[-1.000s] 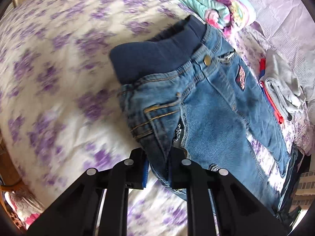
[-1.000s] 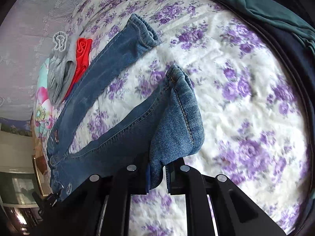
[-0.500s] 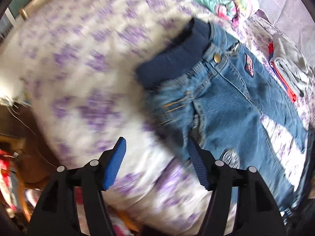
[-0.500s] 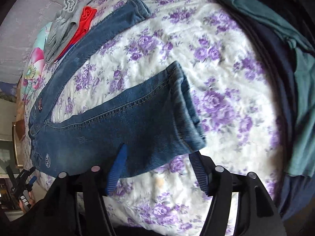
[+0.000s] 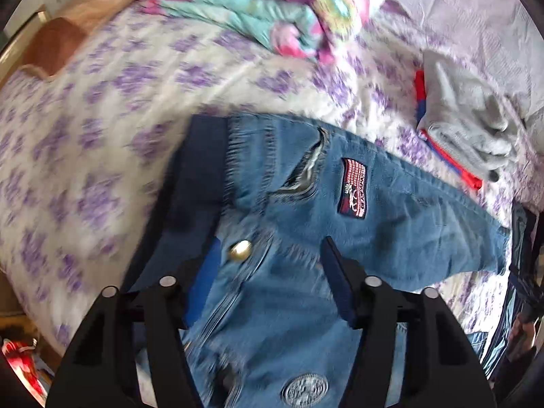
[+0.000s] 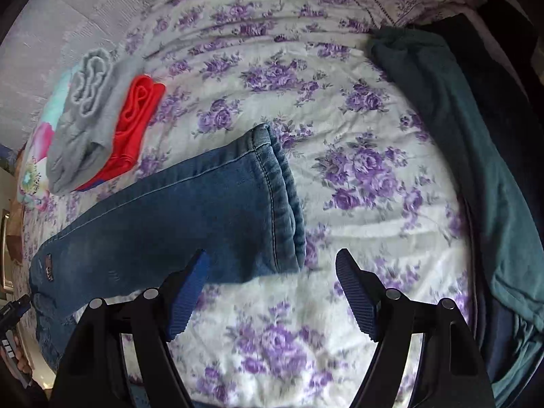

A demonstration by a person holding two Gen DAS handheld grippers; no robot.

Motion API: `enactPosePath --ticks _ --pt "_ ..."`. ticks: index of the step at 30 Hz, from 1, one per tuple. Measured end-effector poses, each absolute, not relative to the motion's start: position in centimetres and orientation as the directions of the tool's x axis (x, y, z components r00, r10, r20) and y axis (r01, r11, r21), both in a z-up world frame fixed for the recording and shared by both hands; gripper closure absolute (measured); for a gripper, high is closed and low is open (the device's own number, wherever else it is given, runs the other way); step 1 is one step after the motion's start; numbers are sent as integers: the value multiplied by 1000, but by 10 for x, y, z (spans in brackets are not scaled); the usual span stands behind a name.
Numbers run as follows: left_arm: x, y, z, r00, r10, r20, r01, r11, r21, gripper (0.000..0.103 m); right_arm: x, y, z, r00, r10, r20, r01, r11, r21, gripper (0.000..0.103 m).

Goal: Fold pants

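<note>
A pair of small blue jeans (image 5: pixel 391 210) lies on the purple-flowered bedspread (image 5: pixel 102 136). In the left wrist view I see the dark waistband (image 5: pixel 200 170), a brass button (image 5: pixel 240 250) and a red patch (image 5: pixel 353 188). My left gripper (image 5: pixel 268 255) is open and empty, right over the waist by the button. In the right wrist view the jeans' leg (image 6: pixel 176 214) lies flat, its cuff (image 6: pixel 285 200) pointing right. My right gripper (image 6: pixel 272 268) is open and empty, just above the cuff's near edge.
Folded grey (image 6: pixel 85 115) and red (image 6: pixel 136 122) clothes lie beyond the jeans. A rolled pink and turquoise blanket (image 5: pixel 272 17) sits at the head of the bed. A teal garment (image 6: pixel 476 156) lies on dark cloth along the bed's right side.
Both grippers held denim a second ago, then opened and let it drop flat. The left has since moved over the waist; the right has moved in close to the cuff.
</note>
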State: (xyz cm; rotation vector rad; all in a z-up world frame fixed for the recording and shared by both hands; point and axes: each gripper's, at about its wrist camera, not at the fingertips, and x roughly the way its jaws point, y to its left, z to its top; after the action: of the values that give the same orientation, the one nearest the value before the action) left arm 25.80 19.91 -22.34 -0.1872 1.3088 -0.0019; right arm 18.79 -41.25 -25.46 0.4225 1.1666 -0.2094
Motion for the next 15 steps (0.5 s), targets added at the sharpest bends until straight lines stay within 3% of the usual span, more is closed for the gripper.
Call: enactPosePath --ticks 1,2,3,5,8,11,15 --pt "269 190 -238 227 -77 -971 -85 991 -99 54 194 -413 -262 381 77 -921 368 902 227 36" --pt "277 184 -248 206 -49 -977 -68 996 -64 55 198 -412 -268 381 100 -919 355 902 245 59" --pt "282 178 -255 198 -30 -980 -53 998 -42 55 202 -410 -273 354 105 -929 351 906 236 89" --pt "284 168 -258 195 23 -980 -28 999 18 60 198 -406 -271 341 88 -936 353 911 214 90" --pt "275 162 -251 199 30 -980 -4 1000 29 76 177 -401 -254 333 53 -941 363 914 180 90" --pt "268 170 -255 191 19 -981 -17 1000 16 84 158 -402 -261 310 35 -950 403 900 165 89" --pt "279 177 -264 180 -9 -984 -44 999 -17 86 166 -396 -294 321 -17 -947 382 917 113 83"
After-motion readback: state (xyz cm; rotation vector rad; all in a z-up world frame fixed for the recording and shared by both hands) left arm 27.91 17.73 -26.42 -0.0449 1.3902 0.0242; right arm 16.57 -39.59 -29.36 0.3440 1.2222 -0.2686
